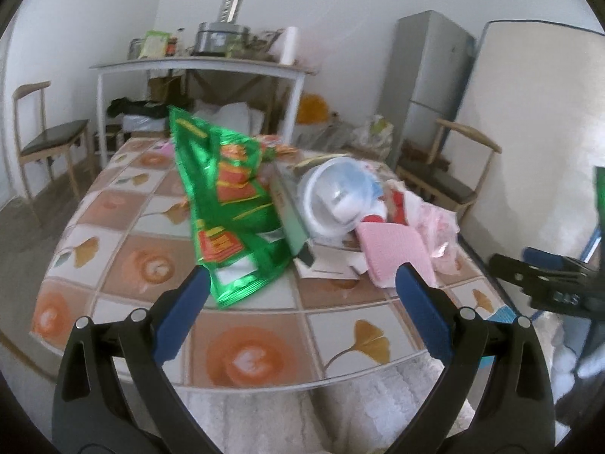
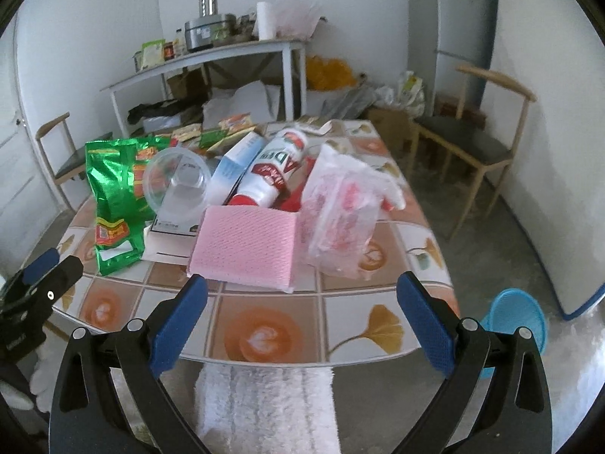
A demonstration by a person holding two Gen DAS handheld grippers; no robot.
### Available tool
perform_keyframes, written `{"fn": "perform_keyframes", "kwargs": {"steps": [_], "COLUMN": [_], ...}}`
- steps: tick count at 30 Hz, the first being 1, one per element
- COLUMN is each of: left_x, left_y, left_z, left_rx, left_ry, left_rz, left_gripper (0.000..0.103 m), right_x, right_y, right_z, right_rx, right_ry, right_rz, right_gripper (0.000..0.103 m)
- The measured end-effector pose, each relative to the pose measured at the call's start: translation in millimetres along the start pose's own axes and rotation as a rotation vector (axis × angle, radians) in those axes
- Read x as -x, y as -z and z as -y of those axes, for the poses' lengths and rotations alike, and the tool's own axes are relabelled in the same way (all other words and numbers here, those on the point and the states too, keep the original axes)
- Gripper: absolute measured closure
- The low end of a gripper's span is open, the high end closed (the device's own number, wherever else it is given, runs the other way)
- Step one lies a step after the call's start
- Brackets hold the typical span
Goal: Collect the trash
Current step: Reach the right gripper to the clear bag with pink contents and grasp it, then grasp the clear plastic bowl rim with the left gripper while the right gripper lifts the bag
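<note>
Hovering over table (image 2: 382, 325), both grippers spread wide, empty
Left gripper (image 1: 302, 295): green bag (image 1: 234, 208) at 11 o'clock. Right gripper (image 2: 302, 299): pink sponge (image 2: 245, 244) at 12, possibly touching clear bag (image 2: 340, 219)

near edge of surface (image 2: 272, 333): bare tiles, open approach | centre: pink pad (image 2: 245, 246), green bag (image 2: 113, 204), plastic bag (image 2: 340, 219) block passage | right: chair (image 2: 480, 140), blue basket (image 2: 518, 314) on floor
</note>
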State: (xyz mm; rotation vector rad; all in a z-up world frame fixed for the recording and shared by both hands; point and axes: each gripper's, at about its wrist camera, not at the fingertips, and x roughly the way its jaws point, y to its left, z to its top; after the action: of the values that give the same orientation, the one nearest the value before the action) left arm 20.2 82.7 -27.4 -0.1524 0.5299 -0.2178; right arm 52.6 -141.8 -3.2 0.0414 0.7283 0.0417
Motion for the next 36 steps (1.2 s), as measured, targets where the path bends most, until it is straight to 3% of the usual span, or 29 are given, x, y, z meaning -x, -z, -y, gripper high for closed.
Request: {"fn": "perform_keyframes", "kwargs": {"steps": [4, 9, 12, 18, 24, 30, 36], "left_x": [-11, -20, -22, -34, -46, -60, -67], "left_y": [1, 1, 0, -6, -10, -15, -23], "left_z": [3, 3, 3, 2, 2, 4, 12], "left_rx": [-0.007, -0.006, -0.009, 0.002, 0.004, 0.005, -0.033], "left_ry": [0.075, 0.107, 0.116, 0.13, 0.126, 0.124, 0.091], "left_rz": [-0.019, -0.033, -0.034, -0.063, -0.097, -0.138, -0.132], "left_gripper": [0.009, 0.009, 0.011, 0.025, 0.037, 0.045, 0.048], "right_x": [-10, -21, -35, -81, -127, -146, -150], "right_y": [-5, -17, -30, -37, -27, -24, -27], "right_z": [-2, 11, 34, 93, 127, 130, 132], "right_rx": [0.006, -0.037, -0.144, -0.428, -0.591, -0.607, -0.586], "right_ry": [-0.046, -0.054, -0.055, -0.209, -0.337, -0.405, -0.43], "right_rz": [-0.023, -0.029, -0.043, -0.131, -0.223, -0.251, -0.252], "right_gripper": [0.011, 0.013, 0.012, 0.016, 0.032, 0.045, 0.077]}}
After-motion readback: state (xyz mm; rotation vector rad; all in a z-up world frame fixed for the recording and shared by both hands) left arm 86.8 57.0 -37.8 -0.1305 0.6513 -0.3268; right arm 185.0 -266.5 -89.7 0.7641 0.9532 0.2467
